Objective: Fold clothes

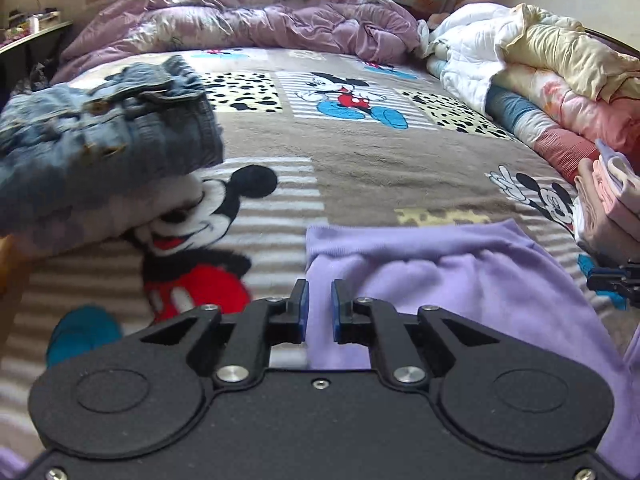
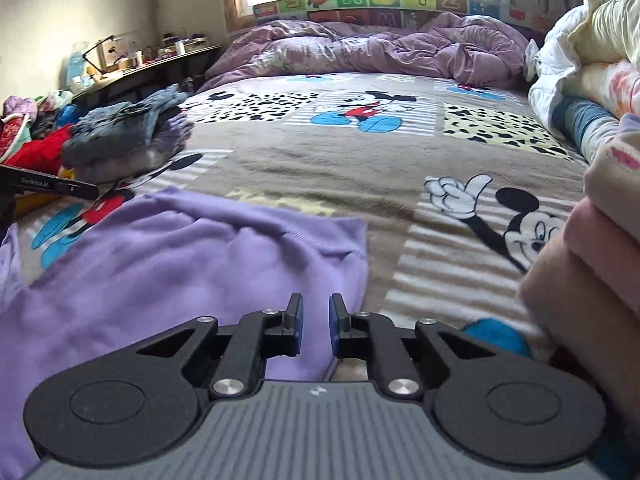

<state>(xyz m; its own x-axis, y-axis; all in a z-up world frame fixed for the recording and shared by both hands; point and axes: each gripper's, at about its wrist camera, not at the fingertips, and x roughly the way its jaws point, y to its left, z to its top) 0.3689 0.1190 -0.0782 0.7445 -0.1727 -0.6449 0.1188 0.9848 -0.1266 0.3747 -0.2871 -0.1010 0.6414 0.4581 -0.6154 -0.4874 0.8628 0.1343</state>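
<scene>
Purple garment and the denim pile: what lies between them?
Only bare Mickey blanket lies between the purple garment and the denim pile, seen in the right wrist view.

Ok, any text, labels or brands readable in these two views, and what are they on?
"GenRobot.AI": small white print on the left gripper's black body, in the right wrist view.
Single big letters, "W" and "U" among them: on the alphabet mat behind the bed; the other tiles are too blurred to read.
Purple garment, jeans: no label visible.
</scene>
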